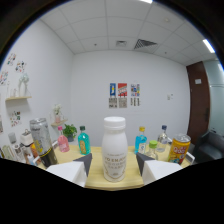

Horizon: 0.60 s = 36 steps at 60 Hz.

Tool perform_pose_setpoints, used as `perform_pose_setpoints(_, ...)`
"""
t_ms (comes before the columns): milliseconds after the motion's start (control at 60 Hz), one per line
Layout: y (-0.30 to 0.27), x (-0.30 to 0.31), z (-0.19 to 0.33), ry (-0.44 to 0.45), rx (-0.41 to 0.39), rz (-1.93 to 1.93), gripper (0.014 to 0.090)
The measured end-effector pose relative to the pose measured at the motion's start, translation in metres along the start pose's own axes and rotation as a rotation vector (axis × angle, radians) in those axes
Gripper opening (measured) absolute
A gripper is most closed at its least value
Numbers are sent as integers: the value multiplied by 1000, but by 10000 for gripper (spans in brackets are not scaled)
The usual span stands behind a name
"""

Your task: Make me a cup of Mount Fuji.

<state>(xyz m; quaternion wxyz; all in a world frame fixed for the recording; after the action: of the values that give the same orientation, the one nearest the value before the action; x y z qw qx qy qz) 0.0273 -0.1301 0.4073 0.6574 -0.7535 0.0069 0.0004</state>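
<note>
Milk comes first, I judge: the white bottle [114, 148] stands upright on the pale wooden table [112, 182], centred between my gripper [114, 164] fingers, which are spread apart with a gap at each side, so nothing is clamped. It is a smooth, opaque plastic cylinder with a rounded shoulder and a broad white cap. My next move calls for a level squeeze on its mid-body, firm enough that the slick wall does not slip. Farther back stand two teal-capped blue bottles [83, 140], a pink bottle [63, 141] to the left, a yellow printed can [179, 148] to the right, and a silvery can [42, 137] at far left; whether a cup is among them I cannot tell.
</note>
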Motion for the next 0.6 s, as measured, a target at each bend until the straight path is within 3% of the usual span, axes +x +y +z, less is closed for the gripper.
perform_pose_setpoints(100,2,3,24,13,-18,1,748)
perform_pose_setpoints(233,8,4,38,13,-34,27,513)
perform_pose_setpoints(483,6,2,33,4,-36,31,483)
perform_pose_setpoints(600,-16,1,15,-3,15,27,478)
